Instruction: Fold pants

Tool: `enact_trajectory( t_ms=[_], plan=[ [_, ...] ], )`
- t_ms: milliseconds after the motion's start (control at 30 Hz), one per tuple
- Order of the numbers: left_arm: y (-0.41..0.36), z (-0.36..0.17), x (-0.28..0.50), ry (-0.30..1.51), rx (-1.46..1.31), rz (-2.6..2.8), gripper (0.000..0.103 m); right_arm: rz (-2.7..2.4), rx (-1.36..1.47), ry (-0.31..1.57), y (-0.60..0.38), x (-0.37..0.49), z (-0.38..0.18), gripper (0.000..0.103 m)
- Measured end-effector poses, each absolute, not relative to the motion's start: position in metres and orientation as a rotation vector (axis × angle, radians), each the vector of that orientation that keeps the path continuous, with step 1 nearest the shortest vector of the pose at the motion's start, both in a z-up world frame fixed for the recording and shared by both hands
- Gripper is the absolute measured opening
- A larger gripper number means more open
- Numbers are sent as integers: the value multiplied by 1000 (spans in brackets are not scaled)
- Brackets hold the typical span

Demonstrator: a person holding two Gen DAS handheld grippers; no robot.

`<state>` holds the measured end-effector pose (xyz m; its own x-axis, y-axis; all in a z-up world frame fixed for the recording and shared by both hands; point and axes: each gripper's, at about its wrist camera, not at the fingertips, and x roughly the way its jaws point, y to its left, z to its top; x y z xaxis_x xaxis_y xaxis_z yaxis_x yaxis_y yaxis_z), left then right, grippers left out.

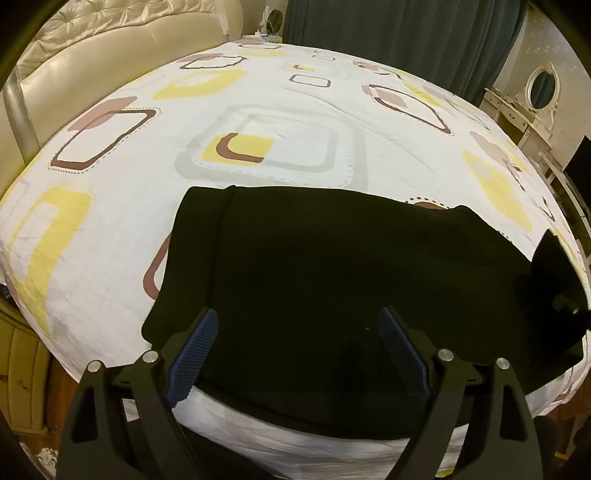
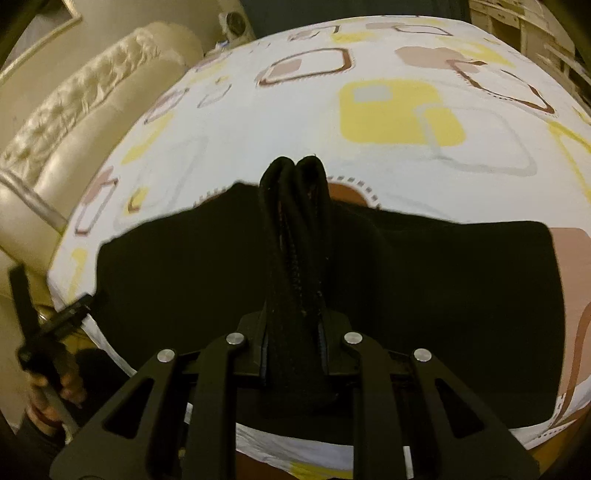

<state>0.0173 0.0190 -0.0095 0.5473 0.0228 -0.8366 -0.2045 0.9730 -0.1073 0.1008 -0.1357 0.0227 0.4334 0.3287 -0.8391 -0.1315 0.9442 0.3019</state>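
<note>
Bed (image 1: 129, 229) w/ patterned sheet, cream headboard (image 1: 92, 66) behind. Black pants (image 1: 332, 266) lie flat on the near edge, under and ahead of both grippers. Left gripper (image 1: 297, 325): fingers (image 1: 195, 354) wide apart, nothing between. Right gripper (image 2: 293, 332): fingers clamped on a bunched fold of pants, sticking up past the tips.

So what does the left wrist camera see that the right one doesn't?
Only left: its own open gripper over the pants, plus a mirror and curtain. Only right: the right gripper shut on a bunched edge of the pants, and a hand holding the other tool. Both: black pants on the patterned bed, cream headboard.
</note>
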Motion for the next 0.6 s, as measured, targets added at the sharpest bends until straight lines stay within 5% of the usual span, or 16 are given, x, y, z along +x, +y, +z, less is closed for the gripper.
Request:
enact_trajectory(
  t_ms=[600],
  plan=[
    [15,-13,19,993,-196,128,88,274,129,1127,-99,91,-3,22]
  ],
)
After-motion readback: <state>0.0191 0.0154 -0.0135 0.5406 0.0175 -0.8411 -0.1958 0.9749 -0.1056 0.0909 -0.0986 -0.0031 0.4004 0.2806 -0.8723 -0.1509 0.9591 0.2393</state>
